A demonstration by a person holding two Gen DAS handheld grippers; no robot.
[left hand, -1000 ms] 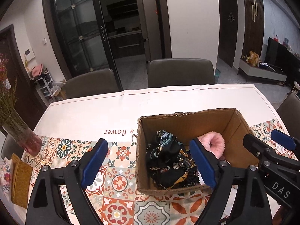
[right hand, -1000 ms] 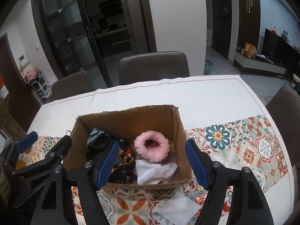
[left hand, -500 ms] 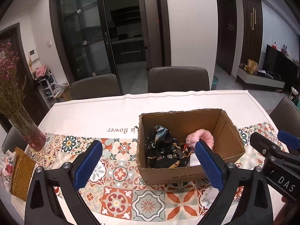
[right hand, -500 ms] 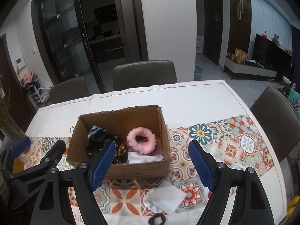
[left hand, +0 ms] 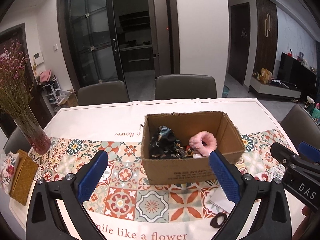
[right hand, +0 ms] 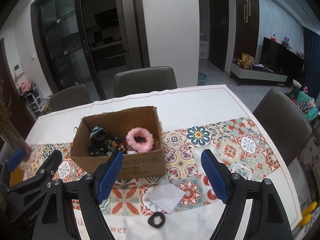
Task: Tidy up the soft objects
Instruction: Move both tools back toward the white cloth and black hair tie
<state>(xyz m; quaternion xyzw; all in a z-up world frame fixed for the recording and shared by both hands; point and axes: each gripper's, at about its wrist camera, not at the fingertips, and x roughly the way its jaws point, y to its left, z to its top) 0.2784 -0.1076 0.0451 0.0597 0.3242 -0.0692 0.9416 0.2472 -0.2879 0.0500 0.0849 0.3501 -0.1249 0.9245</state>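
Dining room, table (right hand: 200, 104) under a white cloth with a band of patterned tiles; 2 chairs behind it, vase of dried flowers (left hand: 30, 130) at the far left edge. Cardboard box (right hand: 140, 162) sits open-topped mid-table, serving as the collecting bin: a pink scrunchie (right hand: 140, 139) and a dark printed fabric bundle (right hand: 100, 140) already lie inside, with a white cloth corner peeking out beneath the pink one. Outside, just in front of the box, a white cloth (right hand: 166, 198) lies flat, and a black hair tie (right hand: 156, 219) sits nearer the table edge, beside the cloth (these 2 look like what is left to put away). Left gripper (left hand: 158, 178) hangs above the tablecloth in front of the box, jaws wide apart, holding nothing. Right gripper (right hand: 162, 178) is also spread wide and empty, raised over the white cloth, probably lined up to take it or the hair tie.
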